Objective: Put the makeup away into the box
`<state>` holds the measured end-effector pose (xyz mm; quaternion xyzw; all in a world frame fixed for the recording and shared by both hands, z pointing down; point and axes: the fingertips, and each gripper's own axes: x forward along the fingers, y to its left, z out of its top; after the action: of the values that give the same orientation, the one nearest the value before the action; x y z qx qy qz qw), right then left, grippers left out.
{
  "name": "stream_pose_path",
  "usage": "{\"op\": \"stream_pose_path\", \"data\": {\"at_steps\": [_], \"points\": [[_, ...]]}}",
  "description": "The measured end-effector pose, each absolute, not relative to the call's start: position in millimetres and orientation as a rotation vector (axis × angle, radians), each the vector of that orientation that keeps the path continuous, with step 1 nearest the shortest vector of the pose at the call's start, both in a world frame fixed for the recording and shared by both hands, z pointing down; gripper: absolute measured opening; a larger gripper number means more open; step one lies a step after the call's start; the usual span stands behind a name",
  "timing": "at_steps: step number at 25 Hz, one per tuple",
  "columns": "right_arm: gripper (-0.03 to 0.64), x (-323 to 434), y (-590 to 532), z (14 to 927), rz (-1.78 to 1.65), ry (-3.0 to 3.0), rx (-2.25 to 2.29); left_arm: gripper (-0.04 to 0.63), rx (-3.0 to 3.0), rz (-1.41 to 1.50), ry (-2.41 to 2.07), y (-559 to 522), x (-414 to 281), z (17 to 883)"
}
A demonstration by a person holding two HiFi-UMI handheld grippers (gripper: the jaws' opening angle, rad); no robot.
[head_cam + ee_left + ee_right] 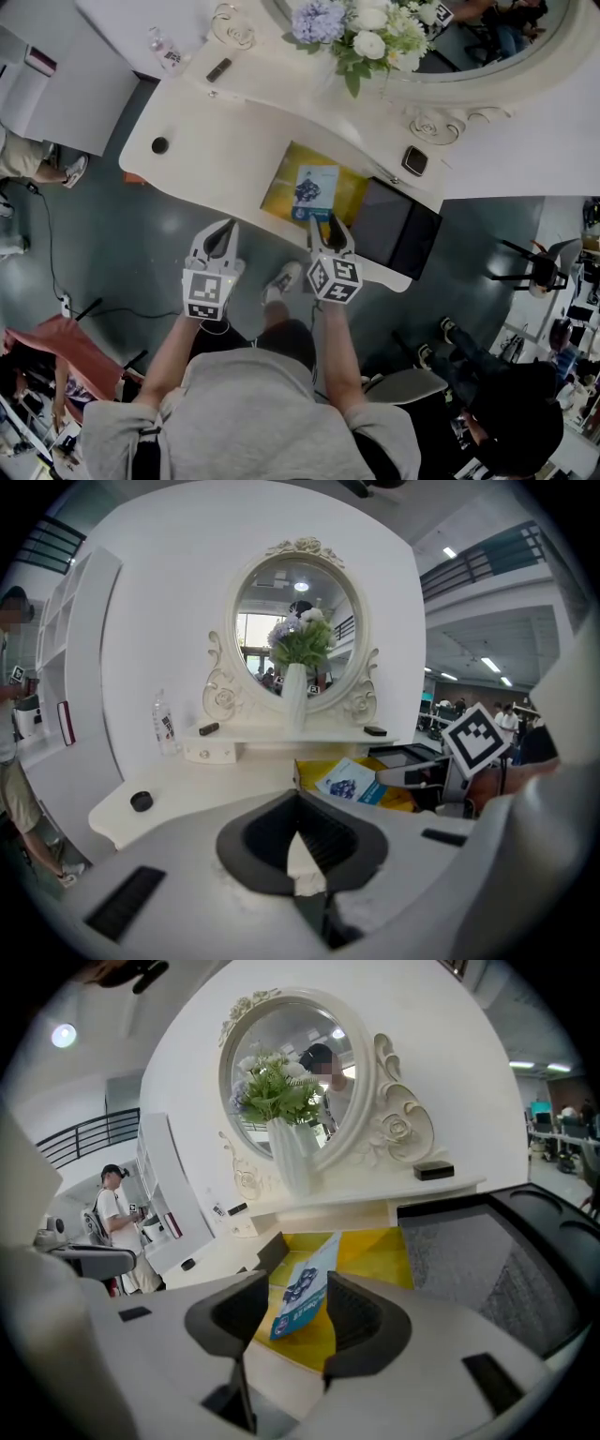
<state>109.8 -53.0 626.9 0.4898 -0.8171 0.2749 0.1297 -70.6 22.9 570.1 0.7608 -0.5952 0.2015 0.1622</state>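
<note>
A shallow yellow box (279, 193) lies open on the white dressing table (216, 150), near its front edge. A blue and white makeup packet (315, 187) lies inside it. My right gripper (330, 228) hovers at the box's near edge. Its jaws stand apart with nothing pressed between them. In the right gripper view the packet (302, 1296) shows through the gap, lying in the box (375, 1251) beyond the gripper (298, 1302). My left gripper (222, 230) hangs left of the box over the table edge. Its jaws (300, 822) meet, holding nothing.
A dark grey lid or tray (396, 225) lies right of the box. A black round cap (159, 145), a bottle (166, 52), a black stick (218, 69), a flower vase (361, 28) and a black compact (414, 160) stand on the table. People stand around.
</note>
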Motion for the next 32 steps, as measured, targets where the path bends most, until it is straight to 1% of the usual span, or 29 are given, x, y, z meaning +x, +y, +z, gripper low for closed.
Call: {"op": "stream_pose_path", "data": {"at_steps": [3, 12, 23, 25, 27, 32], "points": [[0.202, 111, -53, 624, 0.781, -2.375, 1.427, 0.001, 2.178, 0.570, -1.699, 23, -69, 567], [0.202, 114, -51, 604, 0.725, -2.398, 1.424, 0.000, 2.217, 0.545, -1.707, 21, -64, 552], [0.199, 132, -45, 523, 0.350, -2.413, 1.458, 0.000, 2.399, 0.458, -1.724, -2, -37, 484], [0.161, 137, -43, 504, 0.286, -2.417, 1.479, 0.001, 2.438, 0.446, -1.721, -6, -30, 471], [0.147, 142, -39, 489, 0.240, -2.418, 1.501, 0.000, 2.481, 0.432, -1.716, -9, -24, 457], [0.087, 158, -24, 453, 0.166, -2.431, 1.569, 0.000, 2.571, 0.385, -1.694, -9, -4, 430]]}}
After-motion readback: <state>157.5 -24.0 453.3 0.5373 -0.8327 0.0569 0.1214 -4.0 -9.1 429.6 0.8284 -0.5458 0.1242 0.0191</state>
